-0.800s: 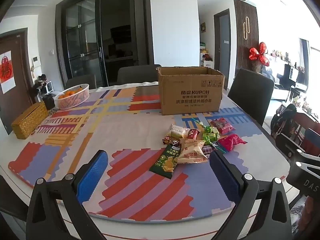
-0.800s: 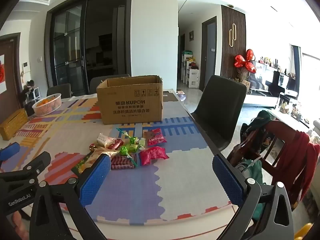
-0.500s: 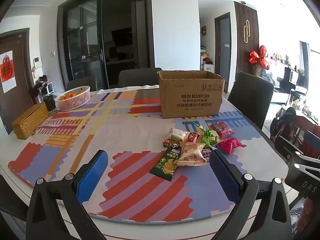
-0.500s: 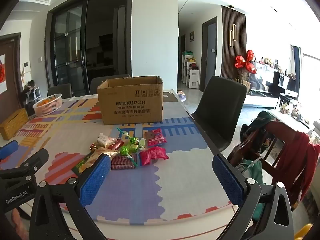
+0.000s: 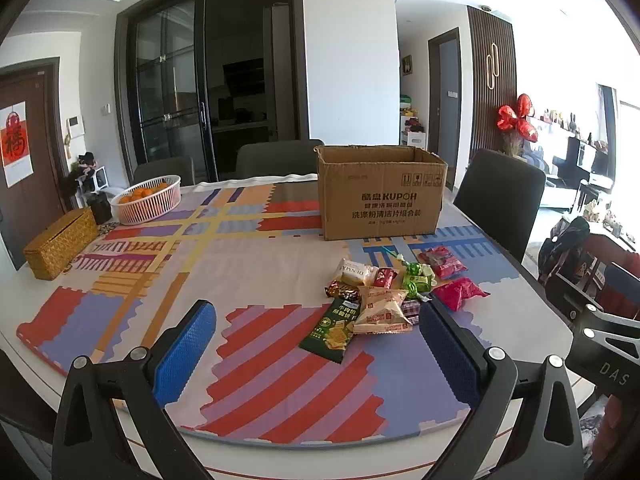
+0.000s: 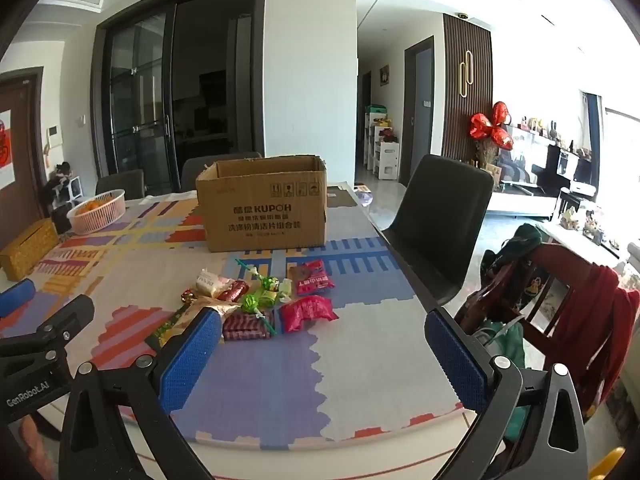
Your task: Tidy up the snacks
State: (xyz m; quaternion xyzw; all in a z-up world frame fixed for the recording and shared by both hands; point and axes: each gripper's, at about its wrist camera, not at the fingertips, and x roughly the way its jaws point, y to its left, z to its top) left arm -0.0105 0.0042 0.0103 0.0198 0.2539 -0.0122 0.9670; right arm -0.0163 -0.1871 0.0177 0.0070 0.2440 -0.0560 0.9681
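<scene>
Left gripper (image 5: 318, 334) spread wide, empty, short of the snacks (image 5: 394, 290). Snacks heaped mid-table, box (image 5: 382, 196) just behind. Right gripper (image 6: 324, 346) also spread, empty. Risk: packets overlap, so a pinch may grab two or slip off crinkly film.

1. The cardboard box (image 5: 382, 196) is plain brown corrugated stuff, matt, with dark print on the side.
2. The snack packets (image 5: 382, 310) are shiny crinkly plastic or foil wrappers.
3. The mat (image 5: 256, 344) on the bench looks like matt foam with jigsaw edges.
4. The basket (image 5: 146, 200) is white plastic lattice, and the tissue box (image 5: 60, 238) is woven, rough, straw-coloured.
5. The pads (image 6: 190, 360) look like dimpled blue rubber on matt black plastic arms.
</scene>
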